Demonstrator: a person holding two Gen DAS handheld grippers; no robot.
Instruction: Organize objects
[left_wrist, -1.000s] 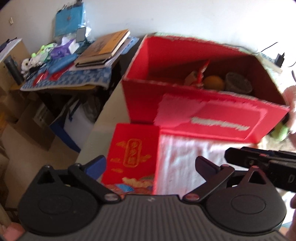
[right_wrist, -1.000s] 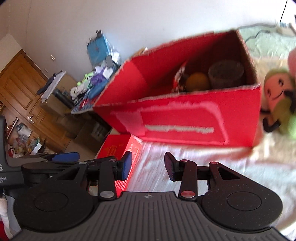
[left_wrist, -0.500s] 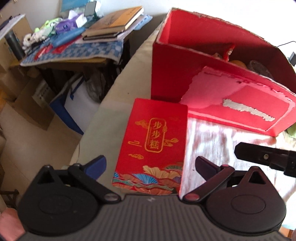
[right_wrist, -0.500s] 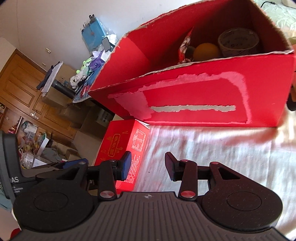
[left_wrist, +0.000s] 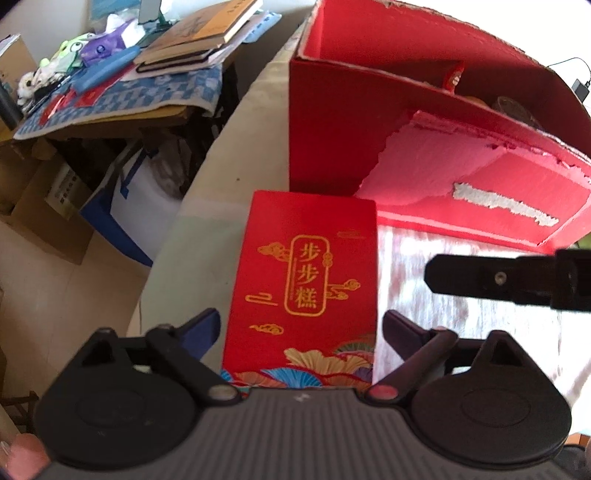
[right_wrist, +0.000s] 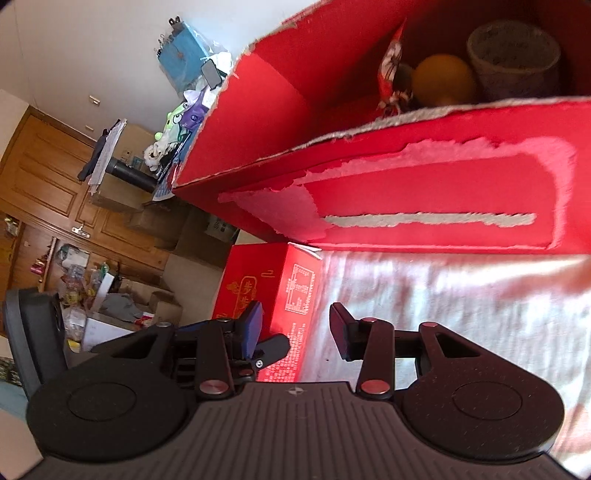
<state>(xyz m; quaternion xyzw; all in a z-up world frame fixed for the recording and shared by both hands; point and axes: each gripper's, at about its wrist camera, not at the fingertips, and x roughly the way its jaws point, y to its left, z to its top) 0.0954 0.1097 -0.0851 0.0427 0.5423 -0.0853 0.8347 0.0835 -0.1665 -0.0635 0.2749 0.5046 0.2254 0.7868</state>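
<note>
Red gift box: your small red box (left_wrist: 306, 284) with gold characters lies flat on the table, just in front of the large carton's near corner.
Left gripper: your left gripper (left_wrist: 301, 328) is spread wide, one finger on either side of the box's near end; whether either finger touches it cannot be told.
Right gripper: your right gripper (right_wrist: 295, 328) sits just right of the box, jaws parted with nothing between them; its blue-padded finger (right_wrist: 253, 325) is close to the box's side.
Large carton: the big red carton (right_wrist: 424, 192) stands open-topped behind, with a torn front face.
Carton contents: an orange ball (right_wrist: 443, 79), a grey cup (right_wrist: 513, 61) and a red-and-white wrapper (right_wrist: 391, 70) sit inside.
Table: a white cloth (right_wrist: 461, 295) covers it to the right of the box.
</note>
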